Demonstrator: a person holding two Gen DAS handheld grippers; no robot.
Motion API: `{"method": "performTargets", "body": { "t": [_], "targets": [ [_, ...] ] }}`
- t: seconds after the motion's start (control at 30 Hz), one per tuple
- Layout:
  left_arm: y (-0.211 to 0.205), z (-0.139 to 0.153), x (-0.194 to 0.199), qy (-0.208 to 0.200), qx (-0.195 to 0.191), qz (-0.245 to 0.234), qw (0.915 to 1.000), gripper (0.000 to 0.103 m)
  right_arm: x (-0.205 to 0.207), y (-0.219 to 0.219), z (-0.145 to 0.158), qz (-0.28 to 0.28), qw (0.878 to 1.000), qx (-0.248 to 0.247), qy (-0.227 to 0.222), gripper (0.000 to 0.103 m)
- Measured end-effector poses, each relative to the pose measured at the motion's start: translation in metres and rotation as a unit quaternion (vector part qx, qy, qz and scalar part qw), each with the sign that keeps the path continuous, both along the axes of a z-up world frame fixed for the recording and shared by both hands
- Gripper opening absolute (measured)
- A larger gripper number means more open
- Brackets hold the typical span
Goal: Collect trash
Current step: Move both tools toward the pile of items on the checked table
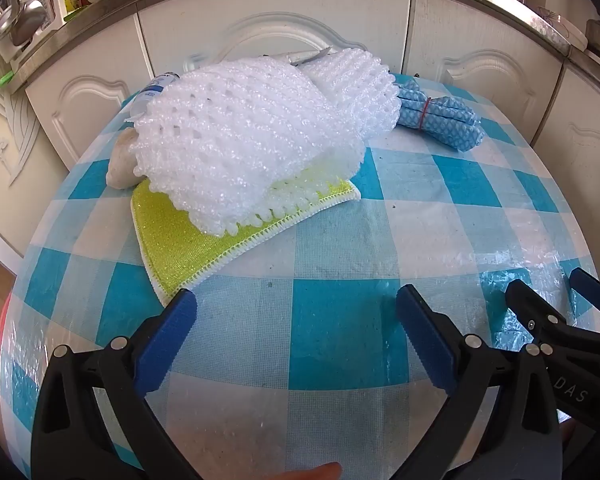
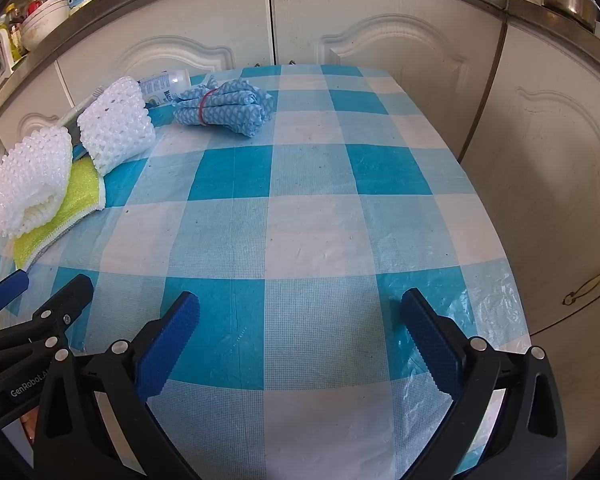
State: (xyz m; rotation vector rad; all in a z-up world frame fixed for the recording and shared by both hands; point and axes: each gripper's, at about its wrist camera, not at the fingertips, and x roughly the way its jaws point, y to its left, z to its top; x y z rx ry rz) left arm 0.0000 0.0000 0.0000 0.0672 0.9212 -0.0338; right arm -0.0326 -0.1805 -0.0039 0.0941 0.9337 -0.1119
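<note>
Through my left wrist camera, my left gripper hovers low over the blue-and-white checked tablecloth, its jaws spread wide with nothing between them. Ahead lies a pile of trash: a large white foam net rests on a yellow-green scrubbing cloth, and a second white foam net sits just behind it. A blue patterned cloth bundle, bound by a red rubber band, lies beside that second net. A beige lump peeks out at the big net's left edge; I cannot tell what it is. My right gripper shows at the lower right.

Through my right wrist camera, my right gripper also hangs over bare tablecloth, jaws released and apart. The nets, the scrubbing cloth and the bundle lie far left, well apart from me. A labelled white tube lies behind them. White cabinet doors stand beyond the table
</note>
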Motion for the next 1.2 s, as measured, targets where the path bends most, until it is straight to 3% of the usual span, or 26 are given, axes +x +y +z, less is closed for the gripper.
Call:
{"method": "performTargets", "body": {
  "t": [0.9, 1.2],
  "targets": [
    [0.001, 0.0, -0.005, 0.0, 0.001, 0.015, 0.9999, 0.099, 0.001, 0.001, 0.0, 0.0, 1.0, -0.001, 0.0, 0.1],
    [0.005, 0.003, -0.025, -0.01, -0.003, -0.021, 0.9997, 0.099, -0.012, 0.011, 0.003, 0.004, 1.0, 0.002, -0.001, 0.099]
  ]
}}
